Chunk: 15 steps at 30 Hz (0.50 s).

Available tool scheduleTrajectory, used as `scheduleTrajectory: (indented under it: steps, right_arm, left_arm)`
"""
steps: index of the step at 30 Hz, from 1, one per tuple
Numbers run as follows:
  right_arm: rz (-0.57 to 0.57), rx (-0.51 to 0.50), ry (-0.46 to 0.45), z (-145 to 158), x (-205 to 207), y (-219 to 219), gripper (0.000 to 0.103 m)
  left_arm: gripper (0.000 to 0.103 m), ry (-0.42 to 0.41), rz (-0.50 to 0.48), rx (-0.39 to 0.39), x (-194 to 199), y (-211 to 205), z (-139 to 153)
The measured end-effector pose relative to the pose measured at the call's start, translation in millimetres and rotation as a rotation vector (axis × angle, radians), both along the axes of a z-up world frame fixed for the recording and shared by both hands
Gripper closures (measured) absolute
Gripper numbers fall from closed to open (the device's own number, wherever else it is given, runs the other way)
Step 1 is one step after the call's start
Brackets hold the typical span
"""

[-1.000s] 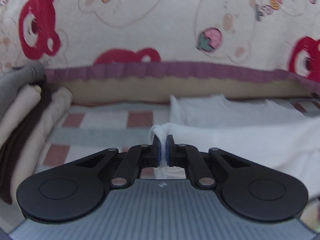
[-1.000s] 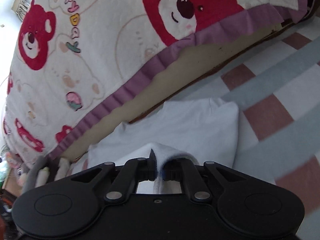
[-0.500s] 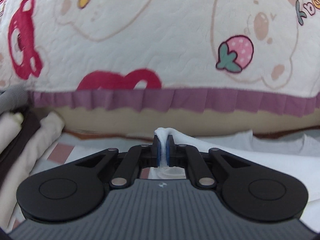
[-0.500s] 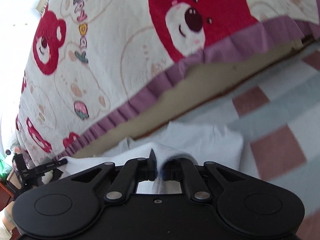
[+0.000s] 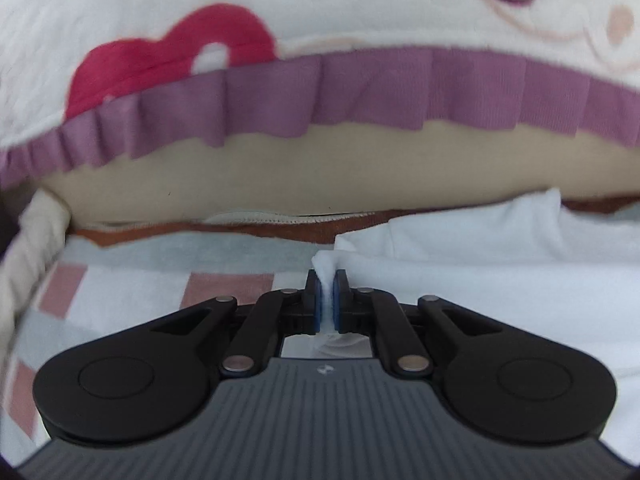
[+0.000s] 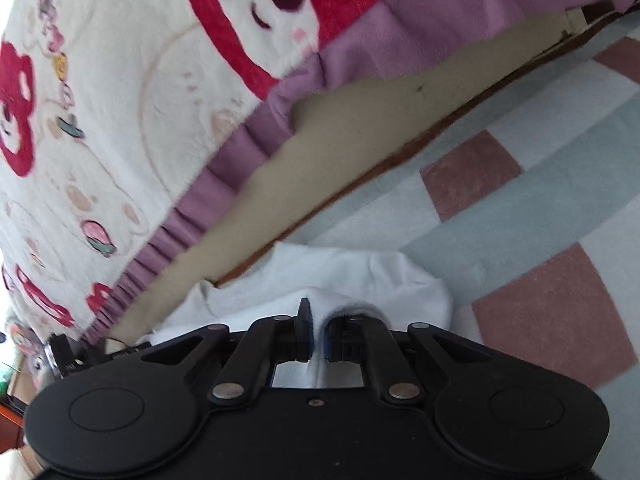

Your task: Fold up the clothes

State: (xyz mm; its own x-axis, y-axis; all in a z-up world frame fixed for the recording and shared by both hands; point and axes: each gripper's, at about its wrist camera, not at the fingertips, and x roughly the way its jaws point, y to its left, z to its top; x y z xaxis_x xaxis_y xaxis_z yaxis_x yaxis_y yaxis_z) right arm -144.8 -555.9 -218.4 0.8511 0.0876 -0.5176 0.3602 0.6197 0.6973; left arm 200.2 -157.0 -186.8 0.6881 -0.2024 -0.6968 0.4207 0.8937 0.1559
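A white garment [image 5: 500, 280] lies on a checked pink, grey and white mat [image 5: 132, 292], stretching right from my left gripper [image 5: 327, 280]. That gripper is shut on a pinched corner of the white cloth, low over the mat. In the right wrist view the same white garment [image 6: 360, 276] bunches in front of my right gripper [image 6: 316, 320], which is shut on a fold of it draped over its right finger. Both grippers sit close to the foot of a bed.
A quilt [image 5: 320, 20] with red bears and a purple frill [image 5: 360, 96] hangs over the beige bed base [image 5: 280, 176] just ahead. Folded beige cloth [image 5: 28, 248] lies at the left edge. The checked mat [image 6: 540, 208] runs off to the right.
Both grippers have carried their white cloth forward toward the bed, which now looms much closer and fills more of both views. Both jaws stay closed on the cloth.
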Motion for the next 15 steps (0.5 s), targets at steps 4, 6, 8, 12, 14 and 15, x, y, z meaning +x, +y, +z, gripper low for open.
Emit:
scheduleTrajectory:
  steps: [4,6,8,12,14,15]
  right_arm:
    - [-0.073,0.093,0.013,1.7,-12.9,-16.1,0.086]
    - [-0.091,0.14,-0.033,6.8,-23.2,-24.2,0.084]
    - [-0.09,0.078,-0.088,21.1,-31.3,-22.5,0.066]
    - [-0.006,-0.074,-0.191,50.8,-40.8,-10.3,0.061]
    - [0.143,-0.137,-0.193,60.3,-35.7,6.1,0.061]
    - [0.235,-0.166,-0.18,63.5,-31.4,16.7,0.06]
  left_arm:
    - [0.068,0.005,-0.027,-0.122,6.4,13.8,19.7]
    - [0.061,0.038,-0.043,-0.287,5.1,33.2,35.3]
    - [0.061,0.06,-0.083,-0.399,-8.4,49.1,44.2]
    - [0.06,0.107,-0.208,-0.44,-41.2,59.7,48.0]
    - [0.06,0.156,-0.276,-0.411,-52.4,48.9,39.7]
    - [0.06,0.182,-0.31,-0.396,-57.5,42.5,35.0]
